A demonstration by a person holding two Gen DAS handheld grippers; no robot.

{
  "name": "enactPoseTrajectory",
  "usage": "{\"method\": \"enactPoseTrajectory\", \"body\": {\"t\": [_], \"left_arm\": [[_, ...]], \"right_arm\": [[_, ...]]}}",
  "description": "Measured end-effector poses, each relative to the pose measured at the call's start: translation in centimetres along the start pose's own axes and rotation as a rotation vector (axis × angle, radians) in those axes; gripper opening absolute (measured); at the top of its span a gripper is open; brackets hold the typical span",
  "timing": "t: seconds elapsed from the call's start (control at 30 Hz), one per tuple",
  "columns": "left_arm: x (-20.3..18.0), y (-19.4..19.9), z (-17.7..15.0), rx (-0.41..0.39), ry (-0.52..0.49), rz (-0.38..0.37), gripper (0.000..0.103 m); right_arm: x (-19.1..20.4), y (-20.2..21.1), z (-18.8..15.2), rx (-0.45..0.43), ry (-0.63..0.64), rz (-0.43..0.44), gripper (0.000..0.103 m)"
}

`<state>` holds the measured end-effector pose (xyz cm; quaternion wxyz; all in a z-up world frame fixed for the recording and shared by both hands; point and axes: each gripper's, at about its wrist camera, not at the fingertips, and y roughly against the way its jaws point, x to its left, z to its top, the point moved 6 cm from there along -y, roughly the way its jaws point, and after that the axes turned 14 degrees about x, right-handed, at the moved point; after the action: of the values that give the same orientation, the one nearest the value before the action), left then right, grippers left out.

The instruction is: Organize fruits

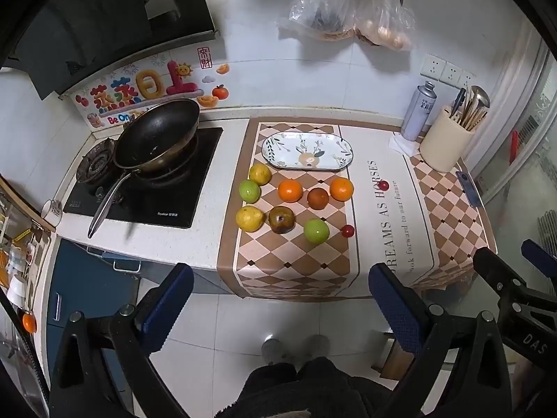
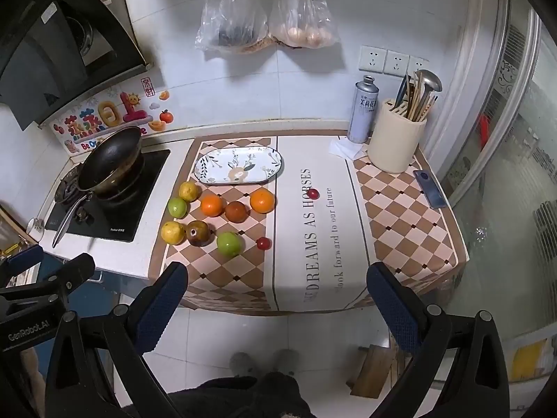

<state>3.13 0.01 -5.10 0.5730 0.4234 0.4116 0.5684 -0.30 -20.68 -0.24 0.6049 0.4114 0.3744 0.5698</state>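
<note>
Black wok point(image 1: 158, 136) on the hob point(image 1: 146, 188), left of the checkered mat point(image 2: 400, 223). Far right on the tabletop point(image 1: 216, 244): grey spray can point(image 2: 362, 111) just beside cream utensil holder point(image 2: 395, 139); phone point(image 2: 430, 188) near the edge. Plastic bags point(image 2: 264, 17) hanging on the wall.

Black clamp-style grippers with blue padded fingers

Left gripper point(image 1: 280, 285) and right gripper point(image 2: 276, 285) share ribbed blue pads point(image 2: 163, 299), silver pivot screws, black frames; white "GenRobot.AI" lettering marks one body.

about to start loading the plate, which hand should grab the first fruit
Left, probably. The fruits sit nearly centred ahead of the open left gripper, before the empty plate. From the open right gripper they lie off to its left.
</note>
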Motion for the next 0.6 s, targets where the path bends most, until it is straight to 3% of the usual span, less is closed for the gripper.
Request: {"method": "enactPoseTrajectory", "body": {"t": [0.6], "left_arm": [[0.03,-0.03,-0.01,0.004,-0.002,0.01,0.103]], "right_arm": [[0.14,-0.23,0.09,0.007,-0.003,0.006,0.103]]}}
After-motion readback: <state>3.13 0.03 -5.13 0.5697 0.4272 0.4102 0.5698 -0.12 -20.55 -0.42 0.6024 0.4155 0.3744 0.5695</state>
